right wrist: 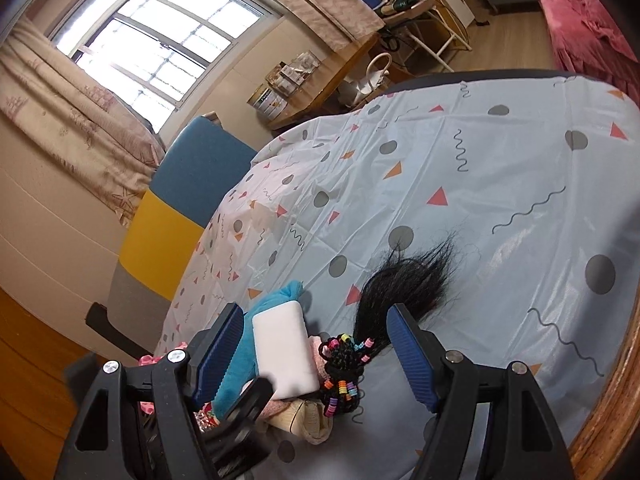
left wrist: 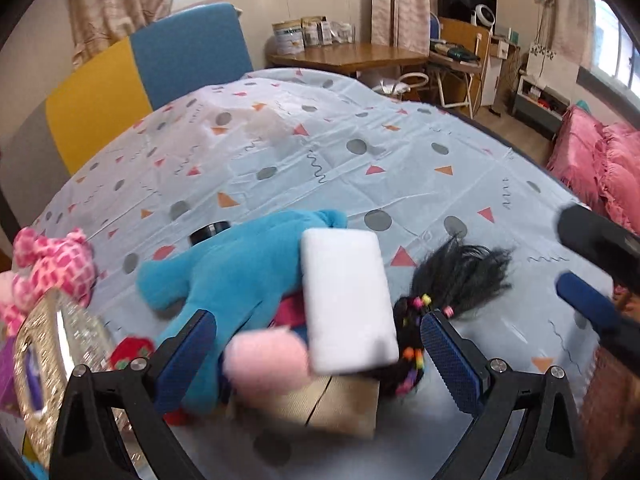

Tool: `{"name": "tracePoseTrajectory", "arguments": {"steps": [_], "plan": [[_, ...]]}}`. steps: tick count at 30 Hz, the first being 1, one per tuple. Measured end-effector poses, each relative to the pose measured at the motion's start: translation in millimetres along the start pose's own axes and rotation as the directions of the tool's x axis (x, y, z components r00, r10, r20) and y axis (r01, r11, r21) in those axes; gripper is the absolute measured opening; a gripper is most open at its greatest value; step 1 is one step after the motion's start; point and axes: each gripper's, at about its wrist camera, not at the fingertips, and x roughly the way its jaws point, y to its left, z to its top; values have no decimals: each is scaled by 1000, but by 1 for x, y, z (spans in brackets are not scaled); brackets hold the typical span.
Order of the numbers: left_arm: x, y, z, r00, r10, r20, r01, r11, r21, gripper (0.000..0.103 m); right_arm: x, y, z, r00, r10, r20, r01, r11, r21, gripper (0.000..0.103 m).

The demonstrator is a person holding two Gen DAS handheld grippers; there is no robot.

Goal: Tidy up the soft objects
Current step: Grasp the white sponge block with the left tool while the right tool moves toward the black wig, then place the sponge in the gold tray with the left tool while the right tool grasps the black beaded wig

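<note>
Left hand-held gripper (left wrist: 316, 354) spread above white sponge (left wrist: 346, 300), blue plush (left wrist: 224, 276) beneath, right hand-held gripper (right wrist: 316, 350) spread, empty, black wig (right wrist: 404, 288) on desk (right wrist: 500, 184)

daylight from window (right wrist: 160, 44) | glare blown out | near objects blurred | fisheye-bent edges

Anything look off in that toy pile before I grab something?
Yes. The white sponge block lies tilted across the blue plush toy, propped rather than flat on the tablecloth. Beside it, black hair with coloured bands sprawls loose.
</note>
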Motion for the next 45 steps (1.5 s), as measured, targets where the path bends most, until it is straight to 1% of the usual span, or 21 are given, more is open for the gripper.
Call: {"name": "tracePoseTrajectory", "arguments": {"steps": [5,7,9,10,11,13,15,19,23,27,30,31,34,36,38,39,40,41,42,43,45], "plan": [[33,-7,13,999,20,-44,-20,1000,0,103,6,-1,-1,999,22,-36,-22,1000,12,76],[44,-7,14,998,21,-66,-22,1000,-9,97,8,-1,-2,998,28,-48,-28,1000,13,76],[50,-4,14,997,18,-70,-20,999,-28,62,10,-1,-2,998,31,-58,-30,999,14,76],[53,-2,13,997,-6,-75,2,999,-45,55,11,-1,-2,998,31,-62,-30,999,13,76],[54,-1,12,996,-33,-82,29,998,-55,53,11,-1,-3,998,30,-64,-29,1000,11,76],[48,0,8,996,-62,-61,59,997,-59,51,11,0,-2,998,26,-62,-26,1000,6,76],[32,-2,4,999,-45,-8,45,999,-30,51,11,-1,-2,998,23,-60,-23,1000,8,76],[-10,2,-11,994,-66,87,66,998,1,51,11,-3,-1,998,12,-58,-11,1000,16,76],[-48,15,-36,988,-85,126,88,996,-21,51,15,-1,-3,997,-15,-75,15,1000,1,76],[-81,31,-69,985,-88,145,97,994,-50,52,27,5,-8,989,-72,-130,67,997,-47,75],[-101,43,-93,985,-87,152,99,992,-75,52,43,8,-12,969,-144,-201,130,988,-80,75],[-109,48,-102,984,-87,157,101,991,-83,52,51,7,-14,957,-173,-232,157,984,-87,75],[-126,60,-121,982,-74,172,95,989,-114,52,81,9,-22,902,-267,-341,232,963,-141,75],[-135,68,-131,981,-72,182,99,985,-141,52,98,13,-27,875,-302,-378,250,951,-181,75],[-144,76,-140,978,-73,194,108,979,-172,52,114,18,-32,848,-360,-388,279,927,-251,75],[-148,80,-145,977,-71,199,109,977,-183,52,122,20,-35,831,-405,-381,303,905,-300,72],[-152,84,-149,976,-68,206,110,974,-197,52,130,21,-38,809,-456,-371,335,876,-346,65],[-157,88,-154,975,-68,213,114,971,-212,53,133,24,-38,802,-478,-357,346,861,-374,62],[-161,92,-159,973,-68,220,118,967,-225,53,132,27,-38,806,-493,-328,353,844,-403,41],[-166,97,-164,972,-61,228,118,962,-245,53,131,27,-38,803,-507,-313,360,832,-422,34],[-174,106,-173,971,-50,236,117,953,-280,53,133,25,-43,784,-533,-319,373,814,-445,31]]}}
